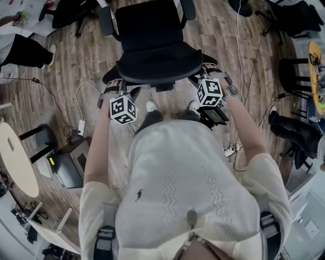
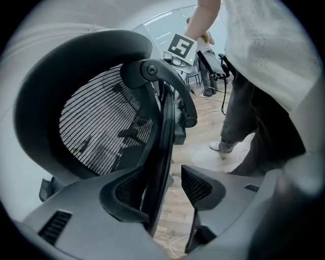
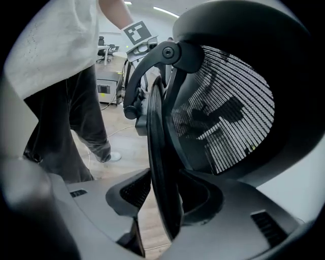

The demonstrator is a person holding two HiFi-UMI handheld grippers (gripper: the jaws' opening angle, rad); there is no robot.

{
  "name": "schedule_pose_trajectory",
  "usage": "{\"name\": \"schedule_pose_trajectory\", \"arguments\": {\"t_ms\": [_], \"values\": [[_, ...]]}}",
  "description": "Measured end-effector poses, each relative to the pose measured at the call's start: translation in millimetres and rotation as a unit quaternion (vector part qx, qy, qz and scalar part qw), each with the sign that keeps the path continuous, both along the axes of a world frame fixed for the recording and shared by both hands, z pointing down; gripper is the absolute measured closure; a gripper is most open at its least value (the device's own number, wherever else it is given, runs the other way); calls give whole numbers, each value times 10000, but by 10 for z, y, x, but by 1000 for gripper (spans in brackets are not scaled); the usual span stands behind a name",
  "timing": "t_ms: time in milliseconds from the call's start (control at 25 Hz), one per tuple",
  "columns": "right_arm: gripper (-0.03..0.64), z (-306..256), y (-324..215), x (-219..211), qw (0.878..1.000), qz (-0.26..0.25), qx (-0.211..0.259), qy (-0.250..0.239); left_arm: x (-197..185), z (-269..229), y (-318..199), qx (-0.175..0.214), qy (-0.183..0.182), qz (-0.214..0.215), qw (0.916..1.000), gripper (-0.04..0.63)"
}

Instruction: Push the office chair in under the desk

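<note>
The person is standing just behind the chair (image 1: 157,45), setting both grippers on its backrest rim (image 2: 162,137), likely so a push can drive it forward. The right gripper (image 3: 167,195) is clamping the rim. The left gripper (image 2: 162,190) is straddling it loosely, a gap showing. No desk is showing ahead of the chair. Cables (image 1: 84,94) are trailing beside the chair, and another chair (image 1: 71,12) is crowding the floor beyond it.

Cannot see the chair (image 1: 157,45) base under its seat (image 1: 152,25) in the head view, nor the jaws of the left gripper (image 2: 162,190) and right gripper (image 3: 170,195), tucked under cubes (image 1: 123,109) and backrest (image 1: 160,67); loses the seat's front at the top edge, and part of one pad (image 2: 124,195) per gripper view behind the backrest rim.
</note>
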State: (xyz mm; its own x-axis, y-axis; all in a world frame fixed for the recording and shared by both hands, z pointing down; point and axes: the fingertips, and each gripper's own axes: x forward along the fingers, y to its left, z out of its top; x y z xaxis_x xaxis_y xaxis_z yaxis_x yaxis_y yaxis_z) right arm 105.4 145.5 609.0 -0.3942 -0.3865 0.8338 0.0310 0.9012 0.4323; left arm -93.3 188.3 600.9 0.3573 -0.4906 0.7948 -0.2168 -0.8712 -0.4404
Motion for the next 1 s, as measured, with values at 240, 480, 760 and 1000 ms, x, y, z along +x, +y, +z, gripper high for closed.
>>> {"name": "schedule_pose_trajectory", "arguments": {"t_ms": [240, 480, 760, 1000], "values": [[440, 17, -20, -11, 9993, -164, 277, 195, -10, 99, -34, -41, -319, 126, 9994, 359], [436, -12, -42, -11, 9977, -347, 330, 475, -12, 38, -64, 74, -674, 446, 9967, 359], [435, 46, -2, 85, 9941, -647, 321, 816, -56, 118, -13, 18, -826, 676, 9943, 368], [421, 190, -68, 205, 9944, -259, 318, 970, -131, 181, 0, 6, -878, 649, 9940, 365]]}}
